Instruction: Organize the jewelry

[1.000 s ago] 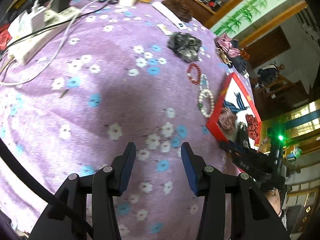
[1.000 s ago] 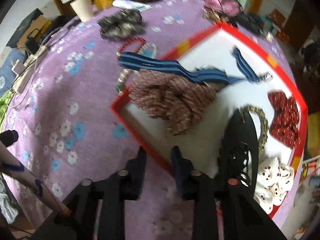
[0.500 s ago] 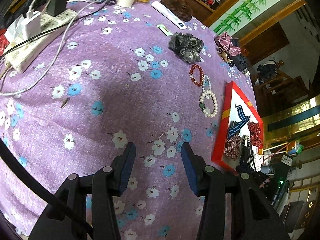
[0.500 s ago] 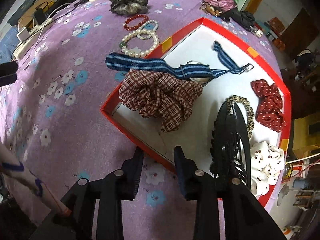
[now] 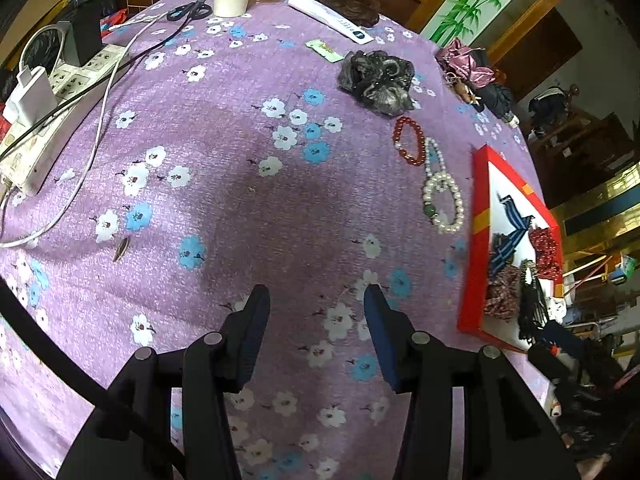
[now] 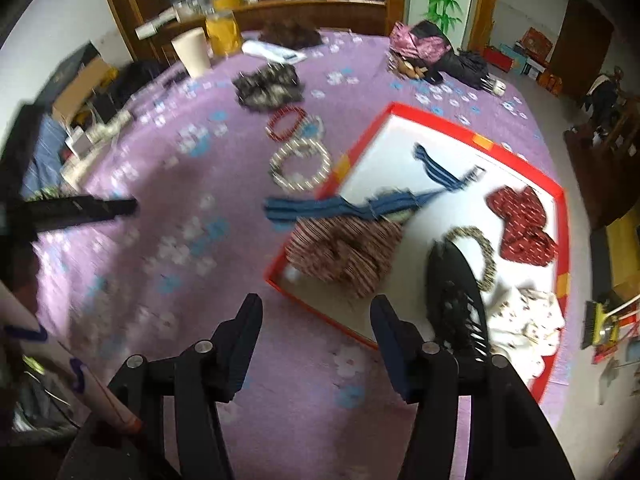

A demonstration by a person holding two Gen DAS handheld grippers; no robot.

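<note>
Since a second ago the right gripper [image 6: 316, 320] has pulled back from the red box [image 6: 562, 248]; its jaws have just been opening, now apart with nothing between. Left gripper [image 5: 316, 312] half open, empty, over purple cloth [image 5: 224, 184]. Blue striped strap [image 6: 352, 206], frame centre, lies across the box's left rim, long axis left-right
</note>
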